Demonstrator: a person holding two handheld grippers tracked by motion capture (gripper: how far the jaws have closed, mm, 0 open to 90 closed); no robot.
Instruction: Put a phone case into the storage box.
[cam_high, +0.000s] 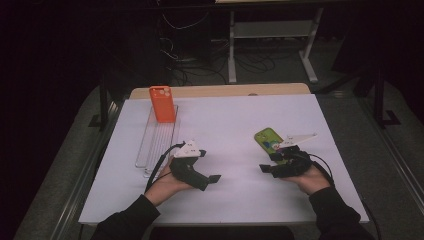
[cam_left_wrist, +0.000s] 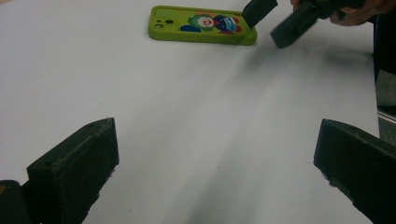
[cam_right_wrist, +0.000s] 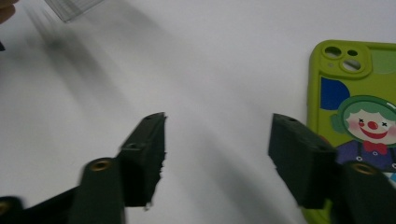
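Note:
A lime-green phone case (cam_high: 268, 139) with a clown picture lies flat, camera holes up, at the right of the white table top (cam_high: 230, 200). In the right gripper view the case (cam_right_wrist: 359, 116) lies just right of my right gripper (cam_right_wrist: 219, 149), whose jaws stand open over bare table with nothing between them. From above, the right gripper (cam_high: 270, 162) sits just in front of the case. My left gripper (cam_high: 207, 172) rests at centre-left, pointing right. Its jaws are wide open and empty (cam_left_wrist: 219, 158), facing the case (cam_left_wrist: 201, 24) and the right gripper (cam_left_wrist: 275, 21).
An orange phone case (cam_high: 162, 104) stands upright at the far end of a clear slotted rack (cam_high: 157, 137) on the table's left side; a corner of the rack (cam_right_wrist: 74, 7) appears in the right gripper view. Beyond the table are a wooden edge, cables and a metal frame.

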